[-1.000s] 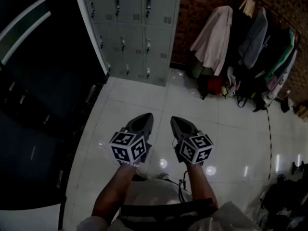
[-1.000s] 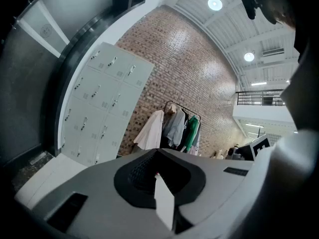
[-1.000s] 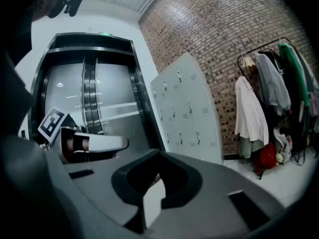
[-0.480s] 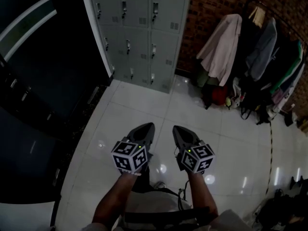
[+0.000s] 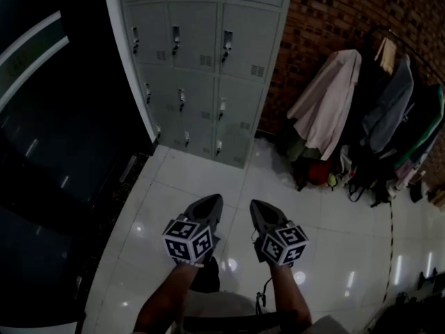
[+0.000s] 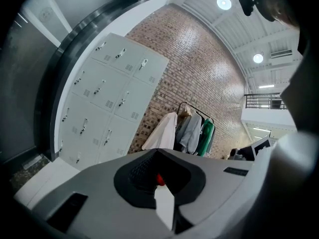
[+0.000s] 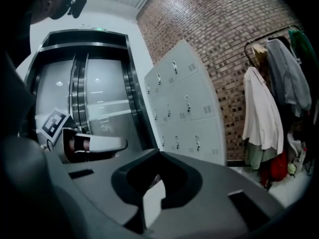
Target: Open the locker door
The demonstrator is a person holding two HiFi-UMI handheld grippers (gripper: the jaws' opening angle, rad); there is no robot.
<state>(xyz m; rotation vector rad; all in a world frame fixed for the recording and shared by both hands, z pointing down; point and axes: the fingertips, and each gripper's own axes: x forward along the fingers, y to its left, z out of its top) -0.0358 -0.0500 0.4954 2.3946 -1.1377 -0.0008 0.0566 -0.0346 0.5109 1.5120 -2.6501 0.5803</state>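
The grey metal locker bank (image 5: 201, 68), three columns of small shut doors with latch handles, stands well ahead of and above both claws, against a red brick wall (image 5: 334, 19). No door is open. I judge this to be the approach step, with nothing reached yet. The next move calls for closing the gap, picking one door, and raising a claw to its latch with the jaws parted.

The left gripper (image 5: 211, 202) and right gripper (image 5: 259, 207) are held low and side by side over the glossy white tiled floor (image 5: 327, 256), tips pointing toward the lockers. Each has its jaws together on nothing. To the right of the claws hangs a rail of coats (image 5: 361, 110); to the left are dark glass panels (image 5: 62, 138).
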